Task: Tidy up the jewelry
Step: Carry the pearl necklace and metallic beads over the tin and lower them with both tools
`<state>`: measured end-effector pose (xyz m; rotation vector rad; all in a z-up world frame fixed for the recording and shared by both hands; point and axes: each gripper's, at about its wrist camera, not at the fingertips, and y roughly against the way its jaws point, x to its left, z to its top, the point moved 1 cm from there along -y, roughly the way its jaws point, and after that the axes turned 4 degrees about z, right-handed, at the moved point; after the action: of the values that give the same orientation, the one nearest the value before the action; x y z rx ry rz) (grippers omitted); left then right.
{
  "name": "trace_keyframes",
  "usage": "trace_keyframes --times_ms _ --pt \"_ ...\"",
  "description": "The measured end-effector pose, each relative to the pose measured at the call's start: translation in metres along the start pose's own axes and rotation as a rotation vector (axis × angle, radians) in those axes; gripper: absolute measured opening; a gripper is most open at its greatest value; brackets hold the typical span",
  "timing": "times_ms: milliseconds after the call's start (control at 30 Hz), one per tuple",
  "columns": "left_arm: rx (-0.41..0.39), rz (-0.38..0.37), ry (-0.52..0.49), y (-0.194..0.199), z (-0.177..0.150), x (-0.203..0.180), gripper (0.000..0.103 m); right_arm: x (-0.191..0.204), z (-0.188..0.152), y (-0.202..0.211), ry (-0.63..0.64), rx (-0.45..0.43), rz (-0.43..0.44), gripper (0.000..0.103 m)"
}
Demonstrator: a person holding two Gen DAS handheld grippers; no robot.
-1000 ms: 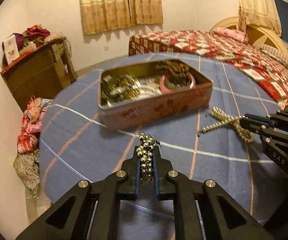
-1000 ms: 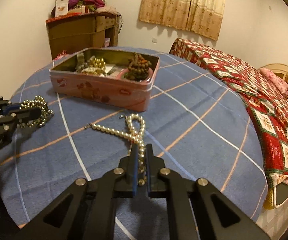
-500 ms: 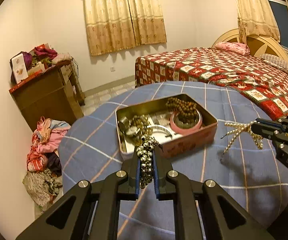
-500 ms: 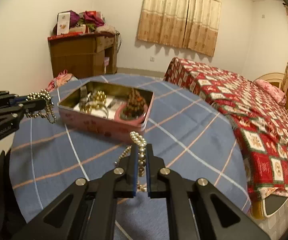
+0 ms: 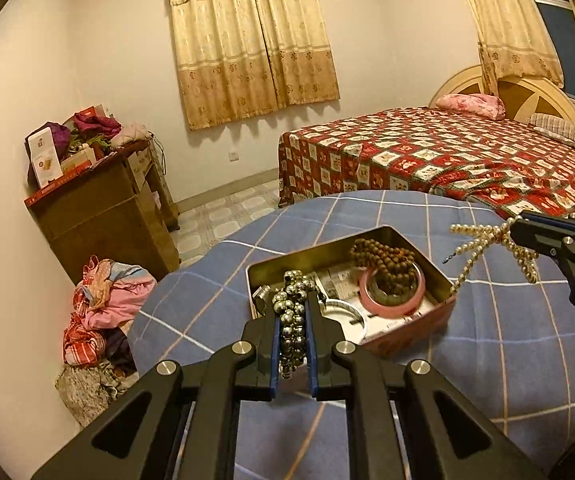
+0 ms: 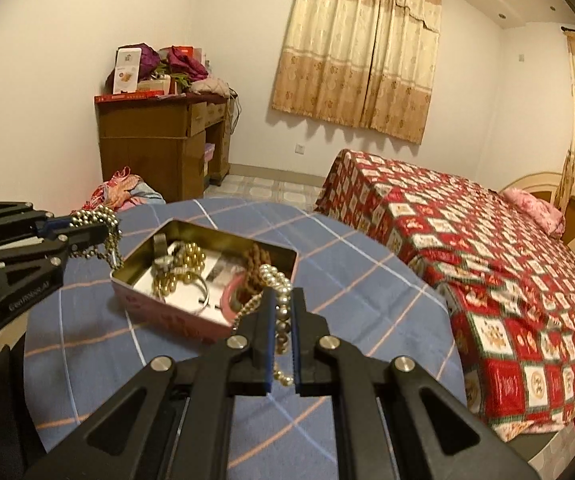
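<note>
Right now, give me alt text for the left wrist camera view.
The left gripper is shut on a silver bead chain above an open tin of jewelry on a blue checked table. At right, the right gripper holds a pearl necklace.

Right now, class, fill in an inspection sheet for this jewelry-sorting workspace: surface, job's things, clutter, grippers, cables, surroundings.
Surface: round table under a blue checked cloth.
Job's things: open pink tin holding a pink bangle, brown bead strand and gold beads.
Clutter: clothes pile on the floor.
Grippers: left gripper shut on a silver bead chain; right gripper shut on a pearl necklace; both above the table.
Cables: nothing seen.
Surroundings: wooden cabinet, bed, curtains.
</note>
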<state>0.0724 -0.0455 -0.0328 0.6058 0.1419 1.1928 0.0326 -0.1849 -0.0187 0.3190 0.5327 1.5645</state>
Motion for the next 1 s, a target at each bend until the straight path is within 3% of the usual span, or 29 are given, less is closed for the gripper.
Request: trace_keyframes --times_ms 1000 --pt "0.008 0.053 -0.017 -0.055 0.024 0.012 0.010 0.010 0.040 -0.046 0.037 -0.019 -0.008 0.008"
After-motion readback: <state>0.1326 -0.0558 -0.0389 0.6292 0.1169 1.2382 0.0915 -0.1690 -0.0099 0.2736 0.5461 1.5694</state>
